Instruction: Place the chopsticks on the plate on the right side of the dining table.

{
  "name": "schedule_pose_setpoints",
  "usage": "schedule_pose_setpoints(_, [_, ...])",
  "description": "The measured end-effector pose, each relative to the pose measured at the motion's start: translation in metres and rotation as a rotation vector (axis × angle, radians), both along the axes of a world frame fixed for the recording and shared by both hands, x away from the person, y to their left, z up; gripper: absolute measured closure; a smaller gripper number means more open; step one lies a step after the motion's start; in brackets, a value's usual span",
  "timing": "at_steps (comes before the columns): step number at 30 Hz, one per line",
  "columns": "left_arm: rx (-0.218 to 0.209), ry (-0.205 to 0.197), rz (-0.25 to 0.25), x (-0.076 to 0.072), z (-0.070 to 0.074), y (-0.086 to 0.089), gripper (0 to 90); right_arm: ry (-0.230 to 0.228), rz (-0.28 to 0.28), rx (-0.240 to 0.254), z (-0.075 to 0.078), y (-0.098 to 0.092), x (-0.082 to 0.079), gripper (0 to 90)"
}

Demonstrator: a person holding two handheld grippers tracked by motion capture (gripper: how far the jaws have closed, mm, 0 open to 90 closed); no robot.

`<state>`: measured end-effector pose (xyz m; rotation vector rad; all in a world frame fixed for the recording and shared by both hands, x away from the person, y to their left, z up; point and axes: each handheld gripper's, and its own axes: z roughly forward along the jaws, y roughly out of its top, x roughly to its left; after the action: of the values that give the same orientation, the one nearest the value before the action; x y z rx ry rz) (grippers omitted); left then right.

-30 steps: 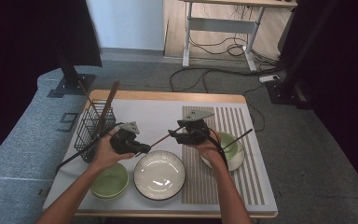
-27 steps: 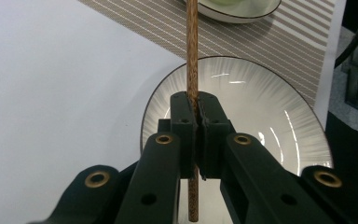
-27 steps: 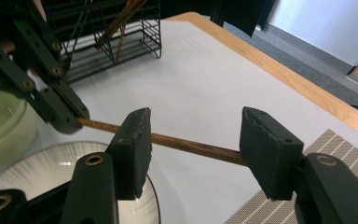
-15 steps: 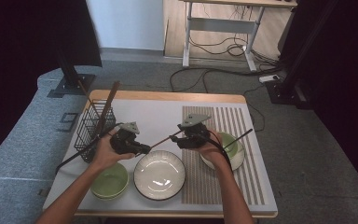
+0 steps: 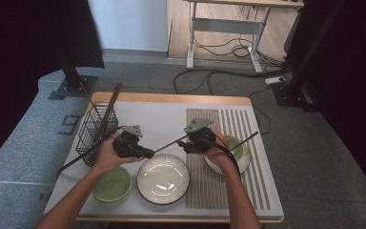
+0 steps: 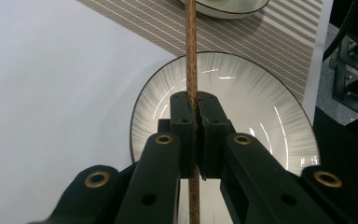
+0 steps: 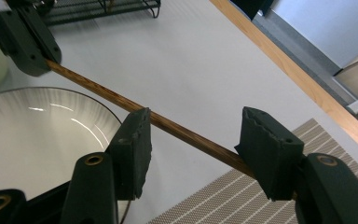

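Above the white ribbed plate (image 6: 242,107), the left gripper (image 6: 196,109) is clamped on a wooden chopstick (image 6: 191,51). The right gripper (image 7: 193,140) has jaws apart, the chopstick crossing between them, just beyond the plate's rim.

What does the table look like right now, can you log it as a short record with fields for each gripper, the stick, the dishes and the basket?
left gripper: jaws shut on the wooden chopstick, above the white plate
right gripper: jaws open, chopstick passing between them
chopstick: spans from one gripper to the other, off the table
dishes: green bowl beside the white plate; another bowl on the striped mat
wire basket: at the table's left, long utensils standing in it
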<state>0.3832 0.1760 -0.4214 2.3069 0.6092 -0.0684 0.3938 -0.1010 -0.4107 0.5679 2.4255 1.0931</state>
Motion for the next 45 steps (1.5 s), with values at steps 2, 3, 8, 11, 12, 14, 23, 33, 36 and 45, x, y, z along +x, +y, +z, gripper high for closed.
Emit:
schedule_pose_setpoints(2, [-0.007,0.004,-0.002,0.000,0.001,0.000,86.6,-0.007,0.003,-0.009,0.000,0.000,0.000,43.5])
schedule_pose_setpoints(3, [-0.009,0.006,-0.002,0.000,0.001,0.001,86.6,-0.012,0.001,-0.016,-0.001,0.000,0.000,43.5])
schedule_pose_setpoints(8, [-0.004,0.006,-0.005,0.000,0.002,0.001,86.5,-0.036,0.020,-0.071,-0.002,0.002,-0.001,43.0])
schedule_pose_setpoints(11, [-0.004,0.007,-0.007,0.000,0.002,0.002,86.5,-0.062,0.038,-0.126,-0.002,0.005,-0.003,44.0])
schedule_pose_setpoints(12, [-0.005,0.007,-0.008,0.000,0.002,0.002,86.5,-0.069,0.040,-0.143,-0.002,0.006,-0.003,45.4])
schedule_pose_setpoints(14, [-0.008,0.009,-0.007,0.000,0.002,0.002,86.4,-0.092,0.044,-0.186,-0.004,0.007,-0.004,50.1])
schedule_pose_setpoints(23, [-0.056,0.003,-0.007,0.001,0.006,0.005,86.0,-0.099,0.084,-0.295,-0.008,0.003,-0.008,64.7])
schedule_pose_setpoints(33, [-0.105,-0.105,0.095,0.003,0.010,0.008,77.3,-0.052,0.159,-0.293,-0.012,-0.007,-0.017,77.1])
schedule_pose_setpoints(36, [-0.133,-0.139,0.167,0.005,0.013,0.010,64.8,-0.036,0.182,-0.280,-0.013,-0.006,-0.021,81.6])
schedule_pose_setpoints(45, [-0.171,-0.196,0.236,0.004,0.021,0.016,51.5,-0.009,0.164,-0.240,-0.018,-0.010,-0.027,84.4])
